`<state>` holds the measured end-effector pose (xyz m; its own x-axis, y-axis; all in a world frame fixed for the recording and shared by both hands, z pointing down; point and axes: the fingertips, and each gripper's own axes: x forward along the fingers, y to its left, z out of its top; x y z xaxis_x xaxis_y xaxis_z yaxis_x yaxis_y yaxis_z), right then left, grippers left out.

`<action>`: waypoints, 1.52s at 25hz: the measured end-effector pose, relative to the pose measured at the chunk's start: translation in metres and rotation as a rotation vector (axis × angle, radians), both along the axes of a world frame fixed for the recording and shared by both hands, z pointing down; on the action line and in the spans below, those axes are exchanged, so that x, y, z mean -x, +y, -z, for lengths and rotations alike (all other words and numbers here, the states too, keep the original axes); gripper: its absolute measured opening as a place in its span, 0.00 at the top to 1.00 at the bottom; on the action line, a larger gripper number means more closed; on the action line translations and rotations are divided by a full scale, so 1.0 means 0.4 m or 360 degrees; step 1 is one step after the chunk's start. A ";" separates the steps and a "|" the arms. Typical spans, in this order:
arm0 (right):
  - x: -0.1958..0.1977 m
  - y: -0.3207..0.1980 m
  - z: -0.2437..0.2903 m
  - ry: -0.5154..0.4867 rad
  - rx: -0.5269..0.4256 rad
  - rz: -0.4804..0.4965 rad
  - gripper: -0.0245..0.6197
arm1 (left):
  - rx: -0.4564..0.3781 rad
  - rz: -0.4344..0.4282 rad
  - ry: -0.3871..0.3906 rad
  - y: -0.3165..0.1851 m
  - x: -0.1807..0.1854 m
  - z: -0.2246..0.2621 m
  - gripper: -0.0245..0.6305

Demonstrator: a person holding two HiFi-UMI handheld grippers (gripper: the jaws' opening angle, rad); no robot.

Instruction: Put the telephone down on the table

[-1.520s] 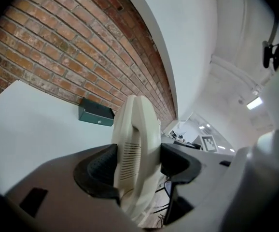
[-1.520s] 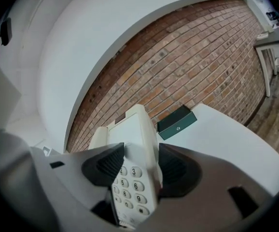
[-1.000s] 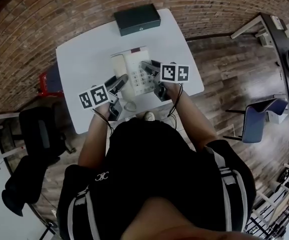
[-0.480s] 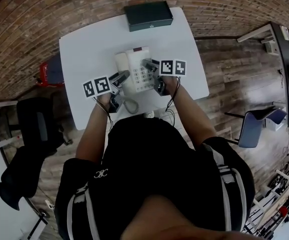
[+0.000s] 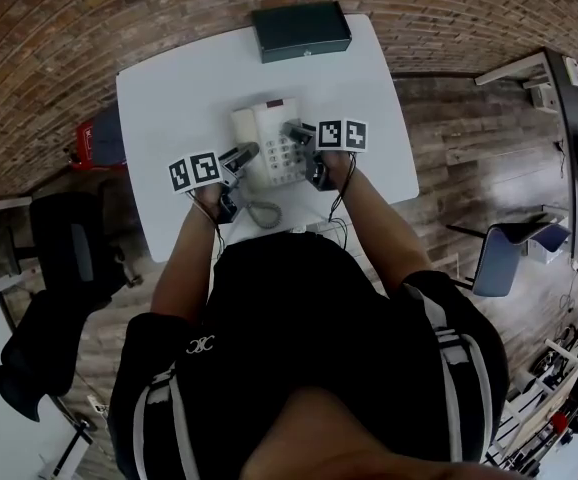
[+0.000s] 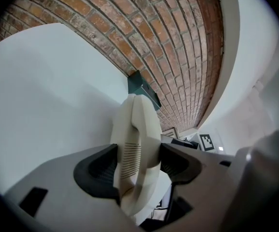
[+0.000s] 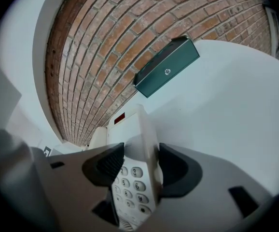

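A cream desk telephone [image 5: 269,140] with keypad and handset is over the middle of the white table [image 5: 169,98]. My left gripper [image 5: 241,155] is shut on its left side, clamping the handset [image 6: 134,139] between the dark pads. My right gripper [image 5: 299,133] is shut on the right edge beside the number keys [image 7: 132,180]. The coiled cord [image 5: 260,213] trails toward the table's near edge. I cannot tell whether the telephone's base touches the tabletop.
A dark green box [image 5: 301,30] sits at the table's far edge against the brick wall, also seen as the green box [image 7: 166,66]. A black chair [image 5: 69,258] and a red object [image 5: 94,148] stand left. A blue chair [image 5: 509,253] stands right on the wood floor.
Both grippers keep their hold on the telephone. The head view has shifted a little, and the telephone stays over the middle of the table.
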<state>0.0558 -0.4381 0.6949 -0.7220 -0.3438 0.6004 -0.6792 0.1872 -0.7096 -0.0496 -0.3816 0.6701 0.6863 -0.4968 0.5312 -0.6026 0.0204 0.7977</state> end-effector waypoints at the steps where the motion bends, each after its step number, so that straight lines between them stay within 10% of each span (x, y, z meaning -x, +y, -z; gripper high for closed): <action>1: -0.001 0.000 -0.004 0.0002 0.0007 0.0001 0.65 | 0.0006 0.0002 0.0003 0.000 -0.001 -0.003 0.53; 22: -0.001 0.006 -0.009 0.0066 -0.0087 0.0083 0.65 | -0.0122 0.0108 -0.0056 -0.005 0.056 -0.033 0.50; 25: -0.029 -0.001 0.030 0.0155 -0.0232 0.0059 0.65 | -0.0181 0.0177 -0.0199 -0.005 0.110 -0.002 0.51; 30: -0.062 -0.025 0.139 0.0354 -0.0619 -0.0011 0.92 | -0.0486 0.0244 -0.0462 -0.025 0.177 0.133 0.83; 38: -0.024 -0.019 0.436 0.0265 -0.1218 -0.0118 0.96 | -0.1038 0.0328 -0.0895 -0.040 0.164 0.431 0.95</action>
